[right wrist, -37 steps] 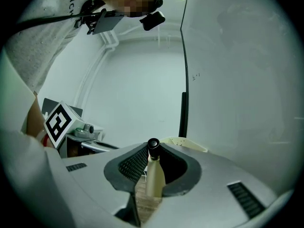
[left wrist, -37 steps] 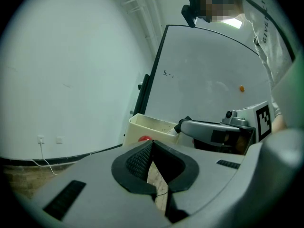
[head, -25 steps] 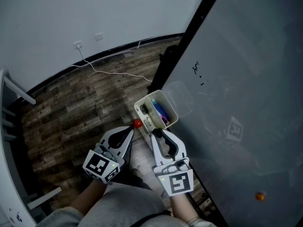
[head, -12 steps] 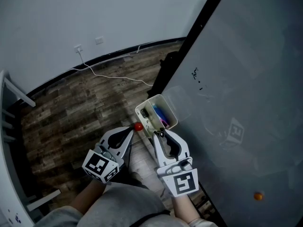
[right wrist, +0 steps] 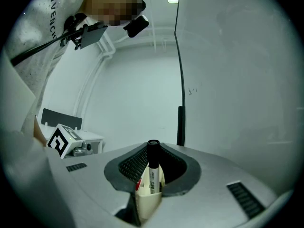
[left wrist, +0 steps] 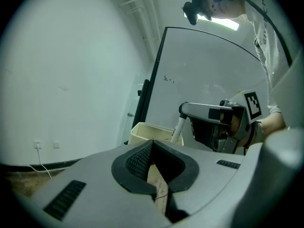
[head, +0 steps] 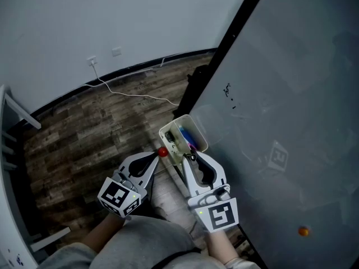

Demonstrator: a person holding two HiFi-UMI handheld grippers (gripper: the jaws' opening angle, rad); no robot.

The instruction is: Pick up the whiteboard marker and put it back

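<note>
As seen from the right gripper view, the whiteboard marker stood upright with its black cap on top, clamped between the jaws of the right gripper. Its white shaft ran down behind the rim of the holder, so the lower end could not be seen.

- Holder: cream open-topped cup, mounted at the lower edge of the whiteboard. Blue and purple pens stood inside.
- Right gripper: held level, jaws directly over the cup's mouth, closed on the marker.
- Left gripper: just beside the cup on its left. Jaws were pressed together at the tips with nothing between them. A small red round thing showed at its tip; what it was could not be told.
- Whiteboard: grey surface with a black frame. It carried a few small black marks and an orange dot low on the right.
- Surroundings: wood-plank floor, a white cable trailing across it from a wall socket, and a pale wall behind.
</note>
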